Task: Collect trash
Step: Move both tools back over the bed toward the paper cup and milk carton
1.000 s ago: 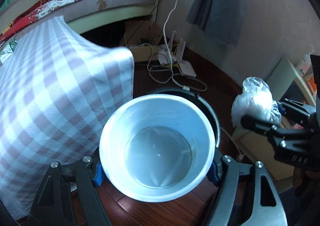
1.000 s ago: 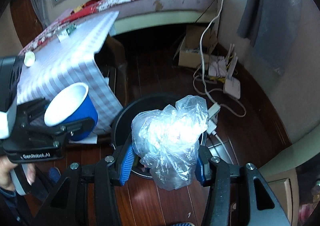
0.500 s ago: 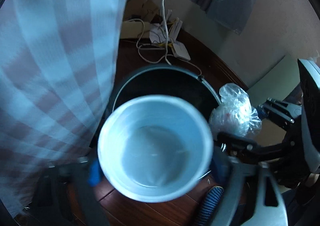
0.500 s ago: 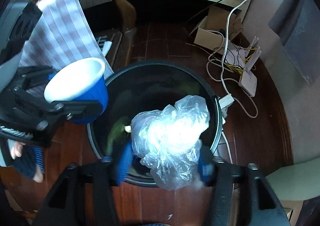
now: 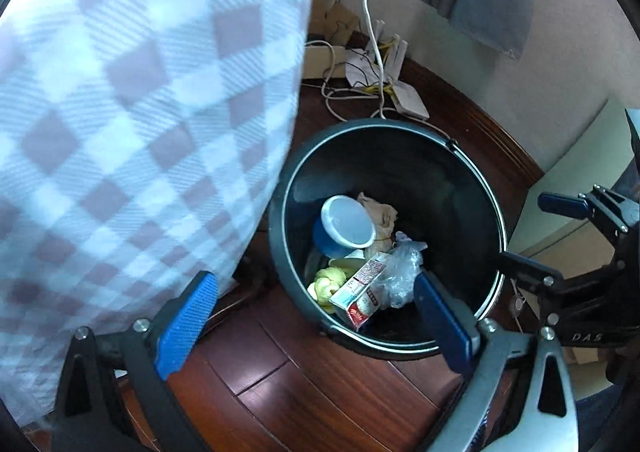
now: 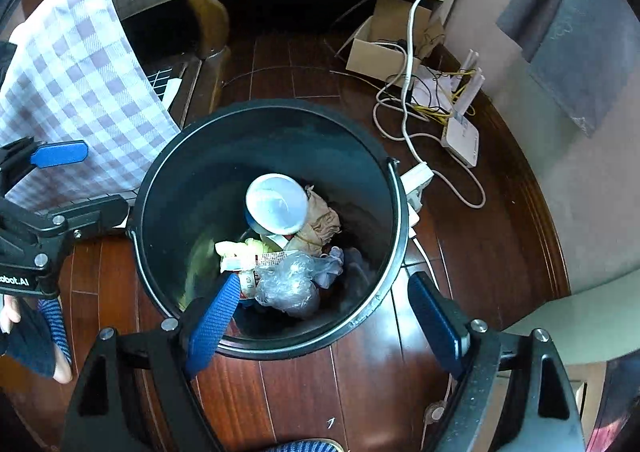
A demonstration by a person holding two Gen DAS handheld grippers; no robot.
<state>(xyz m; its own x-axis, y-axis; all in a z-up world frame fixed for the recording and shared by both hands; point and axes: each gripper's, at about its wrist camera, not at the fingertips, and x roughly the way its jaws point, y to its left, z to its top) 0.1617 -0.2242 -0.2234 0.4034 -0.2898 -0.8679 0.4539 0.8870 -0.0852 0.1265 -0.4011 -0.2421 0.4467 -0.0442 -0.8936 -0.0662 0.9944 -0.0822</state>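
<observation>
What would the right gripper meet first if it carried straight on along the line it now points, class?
Most likely the crumpled plastic bag lying in the black bin. The right gripper, its jaws opening and holding nothing, points down into the bin's mouth. Depth is unclear, so the bin's near rim might come first.

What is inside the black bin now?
Inside the bin lie a blue cup, a crumpled plastic bag, a small carton, brown paper and yellow scraps. Anything beneath them is covered.
</observation>
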